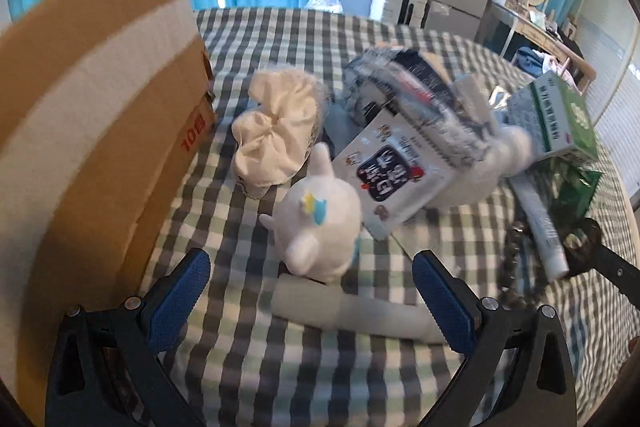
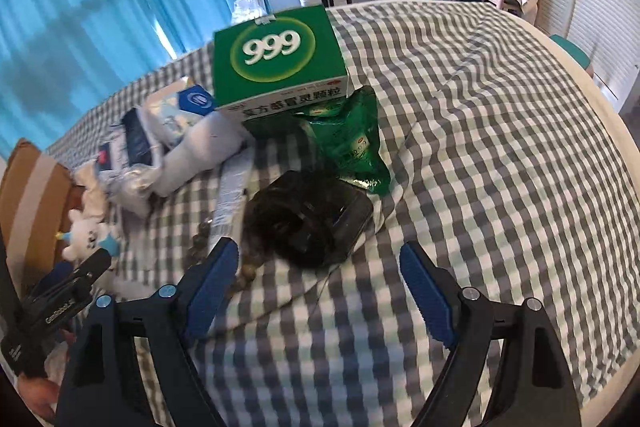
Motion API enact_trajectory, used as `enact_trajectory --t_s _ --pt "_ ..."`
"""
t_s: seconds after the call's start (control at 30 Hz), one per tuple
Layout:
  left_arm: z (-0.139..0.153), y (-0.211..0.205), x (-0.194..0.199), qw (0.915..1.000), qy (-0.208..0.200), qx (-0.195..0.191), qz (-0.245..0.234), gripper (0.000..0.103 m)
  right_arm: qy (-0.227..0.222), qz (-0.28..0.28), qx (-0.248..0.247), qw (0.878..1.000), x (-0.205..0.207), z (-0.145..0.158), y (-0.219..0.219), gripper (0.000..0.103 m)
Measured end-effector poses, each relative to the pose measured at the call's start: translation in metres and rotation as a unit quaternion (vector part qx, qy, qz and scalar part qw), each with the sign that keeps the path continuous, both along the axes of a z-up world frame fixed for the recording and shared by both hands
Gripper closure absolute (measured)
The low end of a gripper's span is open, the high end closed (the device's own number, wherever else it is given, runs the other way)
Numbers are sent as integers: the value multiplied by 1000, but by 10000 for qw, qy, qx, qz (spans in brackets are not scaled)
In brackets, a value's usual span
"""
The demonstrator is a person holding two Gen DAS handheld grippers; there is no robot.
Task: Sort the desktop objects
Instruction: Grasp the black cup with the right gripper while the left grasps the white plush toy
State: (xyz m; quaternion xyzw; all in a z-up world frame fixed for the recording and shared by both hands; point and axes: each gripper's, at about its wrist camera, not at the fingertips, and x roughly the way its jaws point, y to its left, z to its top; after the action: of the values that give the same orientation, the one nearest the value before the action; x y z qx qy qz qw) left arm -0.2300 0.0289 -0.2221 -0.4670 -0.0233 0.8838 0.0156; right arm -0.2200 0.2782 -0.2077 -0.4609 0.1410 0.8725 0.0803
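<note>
The left gripper (image 1: 310,291) is held with fingers apart, nothing between them; a white plush toy (image 1: 320,223) lies just beyond at 12 o'clock on the checked worktop (image 1: 280,367), a cardboard box (image 1: 100,131) at 9 o'clock. The right gripper (image 2: 320,285) is likewise spread, a black bundle (image 2: 308,219) at 12 o'clock before the green 999 box (image 2: 276,59).

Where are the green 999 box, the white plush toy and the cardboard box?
green 999 box (image 2: 276,51): right wrist view, top face.
white plush toy (image 1: 320,223): left wrist view, head.
cardboard box (image 1: 100,131): left wrist view, side wall.
</note>
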Motion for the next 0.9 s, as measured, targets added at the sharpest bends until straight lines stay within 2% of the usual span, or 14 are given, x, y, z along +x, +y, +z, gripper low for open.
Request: enact_trajectory --t_s 0.1,0.17,0.23,0.33,0.43,0.5,0.7,0.9 --pt "-8 -1 -6 10000 -5 42 3 0 -121 -47 -5 9999 -9 -10 3 30" --pt "-12 1 -8 10000 17 -16 -79 0 -229 -82 5 9997 -13 -18 5 39" --pt "-15 2 -10 9999 34 -113 -93 0 -315 -83 27 9995 -17 -24 6 52" --pt "-16 2 -11 9998 115 -132 -61 4 -365 -18 -68 9993 -18 -31 8 60" --pt "-15 1 -14 9998 150 -102 -58 22 -374 -14 -51 9993 -16 -34 9 67" --pt "-14 1 -15 9998 154 -141 -75 45 -322 -33 -104 9994 -14 -33 11 71" --pt "-2 4 -11 9996 197 -189 -122 45 -288 -34 -299 9991 -6 -31 15 85" --pt "16 4 1 9996 221 -168 -56 45 -211 -6 -369 9991 8 -20 15 89"
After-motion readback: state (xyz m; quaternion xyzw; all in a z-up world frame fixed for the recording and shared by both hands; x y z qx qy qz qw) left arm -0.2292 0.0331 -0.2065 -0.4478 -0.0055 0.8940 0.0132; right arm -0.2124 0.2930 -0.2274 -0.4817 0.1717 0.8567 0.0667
